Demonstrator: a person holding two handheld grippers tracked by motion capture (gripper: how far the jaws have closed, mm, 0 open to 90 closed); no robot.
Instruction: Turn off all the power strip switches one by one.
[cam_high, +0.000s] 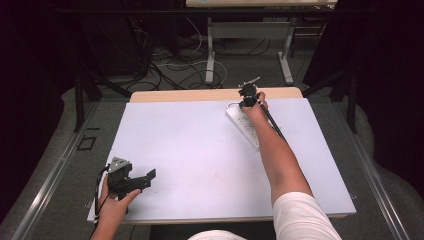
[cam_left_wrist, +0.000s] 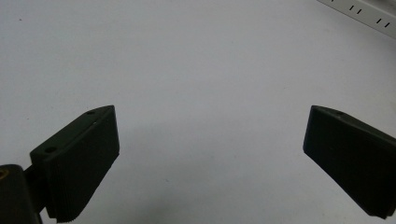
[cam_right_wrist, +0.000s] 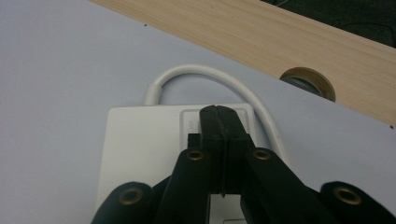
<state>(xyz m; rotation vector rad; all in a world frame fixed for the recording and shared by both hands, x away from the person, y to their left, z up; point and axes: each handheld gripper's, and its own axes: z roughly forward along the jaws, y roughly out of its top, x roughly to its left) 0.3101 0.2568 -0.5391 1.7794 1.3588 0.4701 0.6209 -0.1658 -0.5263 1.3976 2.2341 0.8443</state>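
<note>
Overhead first: white power strip (cam_high: 245, 125) lies on the white bench (cam_high: 200, 150) sheet near the far right corner, angled, its far end close to the bare wood strip (cam_high: 210, 95) along the far edge. Right tool (cam_high: 248, 102) sits over that far end of the strip, right hand (cam_high: 257, 107) wrapped around it, forearm running back toward the near edge. Left tool (cam_high: 145, 179) is at the near left corner, well apart from the strip, held in the left hand (cam_high: 115, 200), jaws pointing toward the bench centre.

Left gripper view: left tool (cam_left_wrist: 210, 140) jaws spread wide, only bare white sheet between them. One edge of the power strip (cam_left_wrist: 369, 14) with socket slots shows at the top right, far from the jaws.

Right gripper view: right tool (cam_right_wrist: 223, 114) jaws pressed together, nothing visible between them. Tips sit over a recessed rectangular panel at the end of the power strip (cam_right_wrist: 140, 140); can't tell if they touch it. White cable (cam_right_wrist: 196, 74) leaves that end of the strip, loops out toward the far edge and curves back down along the strip's side. Beyond it, the wood strip (cam_right_wrist: 261, 42) with a round cable hole (cam_right_wrist: 308, 81).
</note>
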